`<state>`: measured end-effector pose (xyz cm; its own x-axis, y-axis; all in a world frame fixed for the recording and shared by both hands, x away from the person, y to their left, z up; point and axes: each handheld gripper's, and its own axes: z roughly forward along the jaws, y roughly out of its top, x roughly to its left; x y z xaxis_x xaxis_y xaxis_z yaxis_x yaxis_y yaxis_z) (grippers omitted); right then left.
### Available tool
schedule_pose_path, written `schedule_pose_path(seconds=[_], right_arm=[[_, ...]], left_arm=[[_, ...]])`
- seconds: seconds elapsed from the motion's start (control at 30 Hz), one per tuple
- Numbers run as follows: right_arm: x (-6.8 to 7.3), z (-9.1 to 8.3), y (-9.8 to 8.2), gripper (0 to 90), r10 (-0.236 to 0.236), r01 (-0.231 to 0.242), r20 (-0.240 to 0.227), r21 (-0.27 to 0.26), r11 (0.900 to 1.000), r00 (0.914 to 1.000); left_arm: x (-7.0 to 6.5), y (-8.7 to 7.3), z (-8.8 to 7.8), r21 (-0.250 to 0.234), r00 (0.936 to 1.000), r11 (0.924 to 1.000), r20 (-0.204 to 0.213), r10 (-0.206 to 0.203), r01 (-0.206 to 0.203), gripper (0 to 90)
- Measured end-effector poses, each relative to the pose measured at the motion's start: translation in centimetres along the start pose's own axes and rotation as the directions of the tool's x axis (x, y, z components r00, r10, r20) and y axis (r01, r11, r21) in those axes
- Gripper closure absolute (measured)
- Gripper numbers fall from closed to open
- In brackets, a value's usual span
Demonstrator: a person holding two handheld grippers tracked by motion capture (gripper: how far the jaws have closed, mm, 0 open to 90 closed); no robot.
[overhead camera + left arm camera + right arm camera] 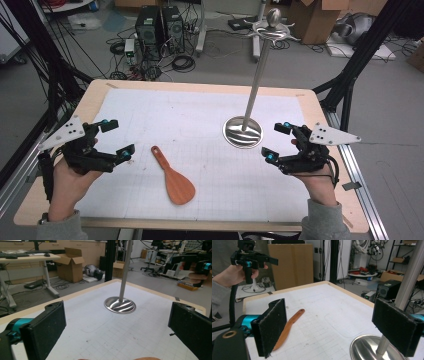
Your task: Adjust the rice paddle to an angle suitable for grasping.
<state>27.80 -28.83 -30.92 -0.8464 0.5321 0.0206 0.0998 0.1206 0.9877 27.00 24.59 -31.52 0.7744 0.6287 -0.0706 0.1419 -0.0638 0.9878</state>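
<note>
Left tool (pixel 118 137) released, jaws wide and empty, hovering just left of the wooden spatula (pixel 173 176); right tool (pixel 277 141) likewise released, empty, beside the steel stand (pixel 243 132). Spatula flat on the desk (pixel 200 115) between both tools, handle toward the far side, untouched. Probably the approach before pickup; next, lowering the left tool over the thin handle and clenching squarely.

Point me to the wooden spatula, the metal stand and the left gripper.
spatula (pixel 175 183): high view, on its broad blade.
stand (pixel 242 132): high view, on its round base.
left gripper (pixel 116 137): high view, midway between its open fingertips.
</note>
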Motion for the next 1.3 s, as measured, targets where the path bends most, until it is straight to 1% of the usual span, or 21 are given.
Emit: schedule_pose_path(seconds=[0.03,0.07,0.17,0.3,0.4,0.5,0.53,0.57,0.63,0.7,0.83,0.9,1.2,1.23,1.27,1.3], right_arm=[[0.0,0.0,0.0,11.1,-0.004,0.004,0.001,-0.001,1.000,1.0000],[0.0,0.0,0.0,11.0,0.007,-0.007,-0.002,0.010,1.000,1.0000],[0.1,0.1,0.0,11.1,0.007,-0.007,-0.004,0.013,1.000,1.0000],[0.0,0.2,-0.1,11.2,0.000,0.000,-0.004,0.011,1.000,1.0000],[0.1,0.2,-0.1,13.0,0.007,-0.006,-0.008,0.016,1.000,0.9999],[0.0,0.2,-0.1,13.0,0.006,-0.006,-0.006,0.016,1.000,1.0000],[0.0,0.2,-0.1,13.0,0.006,-0.006,-0.006,0.016,1.000,1.0000],[-0.1,0.2,-0.1,13.0,0.002,-0.002,-0.004,0.014,1.000,1.0000],[0.0,0.2,-0.1,13.0,0.011,-0.010,-0.007,0.019,1.000,0.9999],[0.0,0.3,-0.1,13.0,0.002,-0.002,-0.010,0.017,1.000,1.0000],[-0.1,0.6,-0.1,13.0,0.002,-0.002,-0.013,0.016,1.000,0.9999],[-0.1,0.7,-0.1,13.0,0.004,-0.003,-0.017,0.020,1.000,0.9998],[-0.2,1.6,-0.1,13.1,0.003,-0.002,-0.034,0.034,0.999,0.9994],[-0.2,1.9,-0.1,13.1,-0.006,0.007,-0.034,0.032,0.999,0.9994],[-0.1,1.9,-0.1,13.1,0.005,-0.003,-0.038,0.039,0.999,0.9993],[-0.2,2.0,-0.1,13.2,-0.004,0.005,-0.037,0.037,0.999,0.9993]], left_arm=[[0.0,0.0,0.0,0.002,1.0000,1.0000,-0.001,0.000,0.000,1.8],[0.0,0.0,0.0,0.002,1.0000,1.0000,-0.001,-0.003,0.003,1.8],[-0.1,0.0,0.1,0.001,1.0000,1.0000,0.000,0.000,0.000,1.8],[-0.1,0.0,0.1,0.001,1.0000,1.0000,0.001,0.003,-0.003,1.8],[-0.1,-0.1,0.2,0.001,1.0000,1.0000,-0.001,0.001,-0.001,1.8],[-0.1,-0.3,0.3,-0.024,1.0000,0.9997,0.000,-0.008,0.008,1.8],[-0.1,-0.3,0.3,-0.024,1.0000,0.9997,0.000,-0.008,0.008,1.8],[-0.1,-0.3,0.2,-0.021,1.0000,0.9998,-0.001,-0.003,0.003,1.8],[-0.1,-0.3,0.3,-0.018,1.0000,0.9998,-0.007,-0.003,0.003,1.8],[-0.2,-0.3,0.3,-0.013,1.0000,0.9999,-0.006,-0.002,0.002,1.8],[-0.3,-0.5,0.2,0.000,1.0000,1.0000,-0.009,0.002,-0.002,1.8],[-0.3,-0.5,0.2,0.004,0.9999,1.0000,-0.016,0.001,-0.001,1.8],[-0.2,-0.9,-0.1,0.022,0.9998,0.9998,-0.021,-0.003,0.004,1.9],[-0.3,-1.1,0.0,0.032,0.9996,0.9995,-0.026,0.007,-0.006,3.0],[-0.3,-1.1,0.0,0.039,0.9990,0.9990,-0.037,0.025,-0.023,3.8],[-0.3,-1.1,0.0,0.039,0.9990,0.9990,-0.037,0.025,-0.023,3.8]])
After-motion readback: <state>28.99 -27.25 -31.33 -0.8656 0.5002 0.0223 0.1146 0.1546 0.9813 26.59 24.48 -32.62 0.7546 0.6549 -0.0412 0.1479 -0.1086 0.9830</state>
